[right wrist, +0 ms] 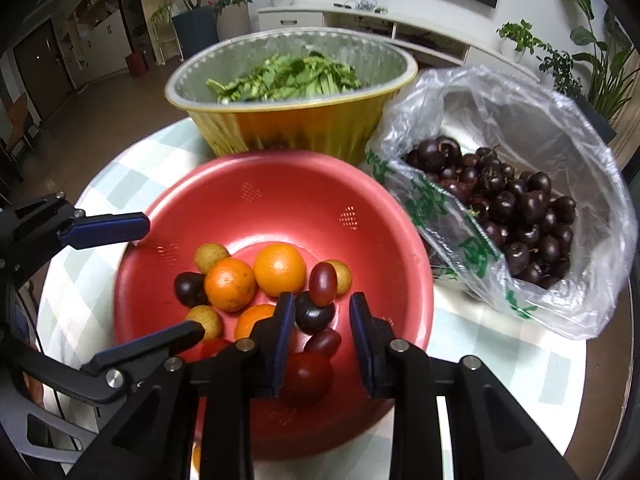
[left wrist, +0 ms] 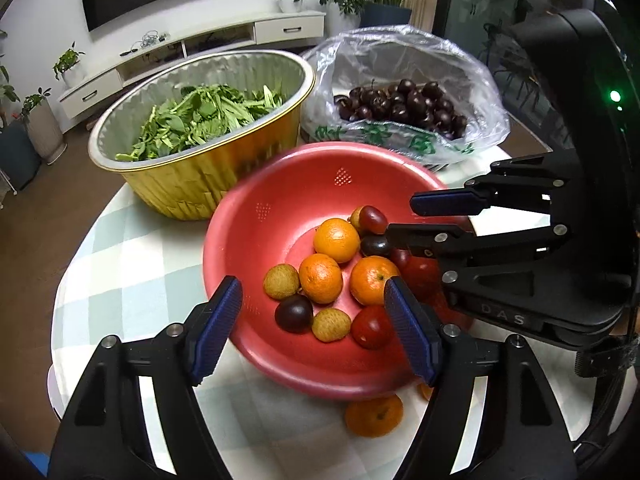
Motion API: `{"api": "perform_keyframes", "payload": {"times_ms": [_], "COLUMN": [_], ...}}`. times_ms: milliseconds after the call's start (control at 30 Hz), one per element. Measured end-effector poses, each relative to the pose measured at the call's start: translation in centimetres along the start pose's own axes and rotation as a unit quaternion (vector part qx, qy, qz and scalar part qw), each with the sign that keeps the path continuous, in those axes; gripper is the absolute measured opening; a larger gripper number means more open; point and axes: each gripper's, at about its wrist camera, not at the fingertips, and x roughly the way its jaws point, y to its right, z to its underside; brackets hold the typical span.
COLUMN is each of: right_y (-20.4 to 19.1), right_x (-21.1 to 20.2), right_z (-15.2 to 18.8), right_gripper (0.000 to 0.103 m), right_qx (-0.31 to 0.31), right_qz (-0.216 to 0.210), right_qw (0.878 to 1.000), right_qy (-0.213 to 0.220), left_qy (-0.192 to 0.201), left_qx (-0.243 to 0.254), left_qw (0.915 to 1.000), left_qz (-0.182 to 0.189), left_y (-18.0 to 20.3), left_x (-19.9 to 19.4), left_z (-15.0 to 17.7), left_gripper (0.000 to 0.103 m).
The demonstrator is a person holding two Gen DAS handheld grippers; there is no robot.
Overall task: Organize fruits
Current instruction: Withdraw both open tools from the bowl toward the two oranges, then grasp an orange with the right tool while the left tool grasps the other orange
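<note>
Fruits [right wrist: 276, 268] in red bowl [right wrist: 248, 184], both grippers (jaws apart) above

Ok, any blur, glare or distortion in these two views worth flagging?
Left wrist view: the red bowl's rim smears slightly, the cherry bag shows glare, and the TV stand bends from fisheye. Right wrist view: the greens and gold bowl look motion-blurred, while the fruit near the right gripper stays fairly sharp.
</note>
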Motion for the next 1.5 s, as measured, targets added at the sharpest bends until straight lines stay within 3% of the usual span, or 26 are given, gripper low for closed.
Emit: {"api": "perform_keyframes", "payload": {"times_ms": [133, 300, 600, 833, 1000, 1267, 1500], "right_y": [-0.7, -1.5, -3.0, -3.2, -3.6, -5.0, -5.5], "right_x": [-2.1, -4.7, -7.0, -4.6, -2.7, -1.4, -0.6], "right_z": [0.8, 2.5, 6.8, 12.0, 12.9, 11.3, 11.0], "right_gripper": [0.033, 0.044, 0.051, 0.051, 0.051, 0.050, 0.042], "right_qx": [-0.011, -0.017, 0.005, 0.030, 0.033, 0.003, -0.007], "right_qz": [0.006, 0.003, -0.029, -0.051, -0.058, -0.075, -0.080], "right_qw": [1.000, 0.999, 0.998, 0.998, 0.998, 0.997, 0.997], "right_qy": [0.021, 0.043, 0.056, 0.012, -0.009, -0.013, -0.019], "left_qy": [0.020, 0.049, 0.043, 0.030, 0.020, 0.001, -0.008], "left_qx": [0.000, -0.015, -0.031, -0.062, -0.057, -0.048, -0.032], "left_qw": [0.9998, 0.9987, 0.9985, 0.9974, 0.9981, 0.9987, 0.9993], "left_qz": [0.002, 0.007, 0.015, 0.020, 0.013, 0.014, 0.019], "left_y": [0.5, 0.6, 1.5, 1.3, 1.2, 0.9, 1.1], "left_x": [-2.4, -5.4, -7.0, -6.9, -6.4, -5.5, -4.4], "left_z": [1.2, 3.6, 10.3, 14.2, 14.6, 13.9, 12.6], "left_gripper": [0.084, 0.095, 0.095, 0.095, 0.095, 0.095, 0.095]}}
